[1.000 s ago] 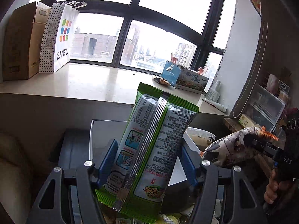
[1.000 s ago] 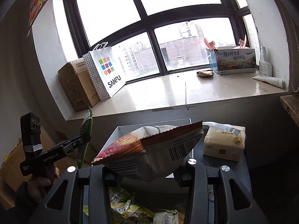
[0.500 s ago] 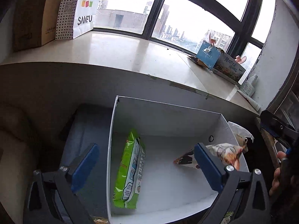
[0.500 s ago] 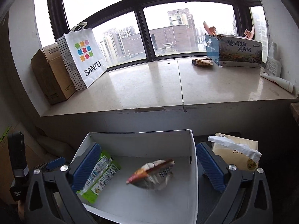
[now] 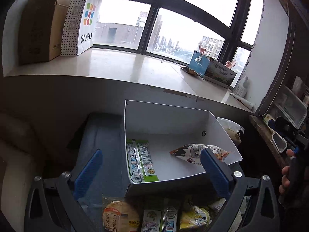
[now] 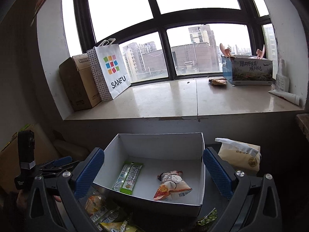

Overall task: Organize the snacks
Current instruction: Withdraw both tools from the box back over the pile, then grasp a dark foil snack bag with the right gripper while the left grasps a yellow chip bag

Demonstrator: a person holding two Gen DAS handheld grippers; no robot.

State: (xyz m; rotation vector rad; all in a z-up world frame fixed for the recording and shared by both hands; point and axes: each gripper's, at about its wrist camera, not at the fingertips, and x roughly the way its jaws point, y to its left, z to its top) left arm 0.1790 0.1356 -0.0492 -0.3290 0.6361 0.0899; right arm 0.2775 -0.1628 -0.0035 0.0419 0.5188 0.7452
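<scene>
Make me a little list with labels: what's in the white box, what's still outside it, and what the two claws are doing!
box: white box, open top
inside, left: green snack pack, lying flat
inside, right: orange-and-white snack bag, lying flat, apart from the green one
still outside: loose snacks heaped in front of the box
beside box: tissue pack
left claw: open, holding nothing
right claw: open, holding nothing
</scene>
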